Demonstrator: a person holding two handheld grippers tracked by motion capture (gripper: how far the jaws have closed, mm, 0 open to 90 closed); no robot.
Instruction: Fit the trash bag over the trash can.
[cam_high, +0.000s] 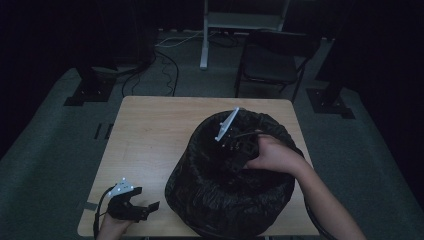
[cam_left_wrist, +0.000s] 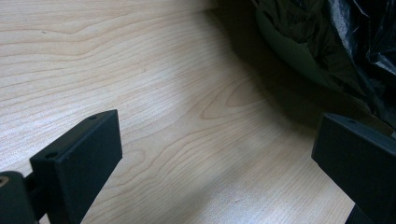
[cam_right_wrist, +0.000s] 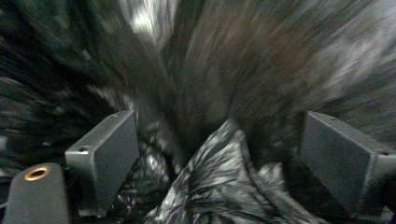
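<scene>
A bin lined with a black plastic bag (cam_high: 230, 185) stands on the right half of the wooden table (cam_high: 150, 135). My right gripper (cam_high: 235, 145) reaches down into the bin's mouth, the hand over its right rim. In the right gripper view that gripper (cam_right_wrist: 219, 154) is open, jaws wide apart, with a crumpled fold of the black bag (cam_right_wrist: 219, 186) rising between them; the picture is blurred. My left gripper (cam_high: 145, 209) rests at the table's near left corner, open. In the left gripper view its open jaws (cam_left_wrist: 219, 163) frame bare wood, with the bag-covered bin (cam_left_wrist: 327, 42) at top right.
A dark folding chair (cam_high: 272, 62) and a white stand's post (cam_high: 205, 35) are on the floor beyond the table. Cables (cam_high: 160, 65) trail across the grey carpet at the back left. Bare tabletop lies to the bin's left.
</scene>
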